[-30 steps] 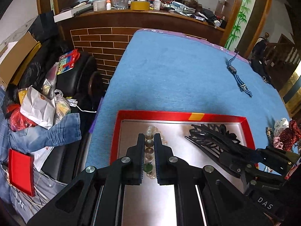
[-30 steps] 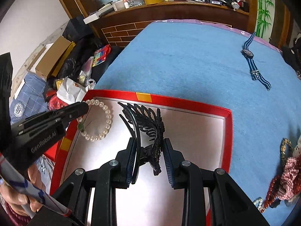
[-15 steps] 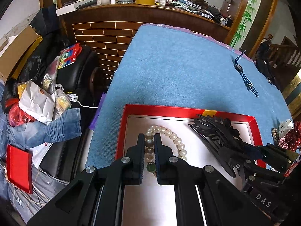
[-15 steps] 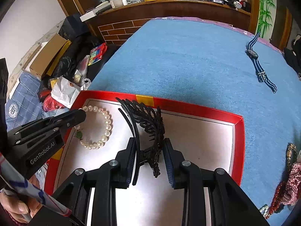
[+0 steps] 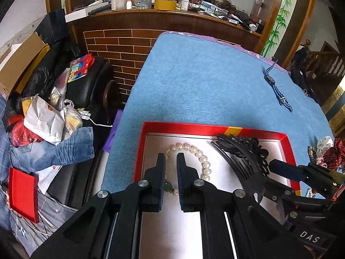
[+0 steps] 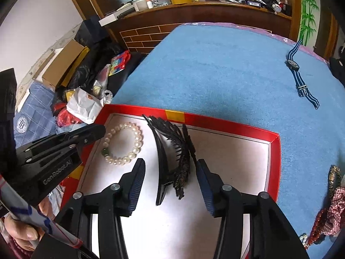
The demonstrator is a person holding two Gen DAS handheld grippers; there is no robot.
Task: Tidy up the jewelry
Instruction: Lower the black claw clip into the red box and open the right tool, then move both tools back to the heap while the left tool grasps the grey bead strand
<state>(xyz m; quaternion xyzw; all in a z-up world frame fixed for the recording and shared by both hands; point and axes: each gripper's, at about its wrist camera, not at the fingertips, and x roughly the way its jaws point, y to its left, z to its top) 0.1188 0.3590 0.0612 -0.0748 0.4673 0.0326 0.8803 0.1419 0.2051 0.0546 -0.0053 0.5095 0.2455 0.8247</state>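
My right gripper has just been opening around the black hair comb — long axis toward the tray's far edge — while my left gripper is pressed nearly together over the pearl bracelet.

My left fingers cover part of the pearl bracelet in my left view, so whether they pinch its near beads I cannot tell. In the same view, the near end of the black hair comb disappears behind my right gripper. The red tray runs under my own fingers in the right view, its near rim hidden. A tangle of red and patterned pieces at the right edge is cut off, too jumbled to sort. The items on the wooden counter behind are too small to name.
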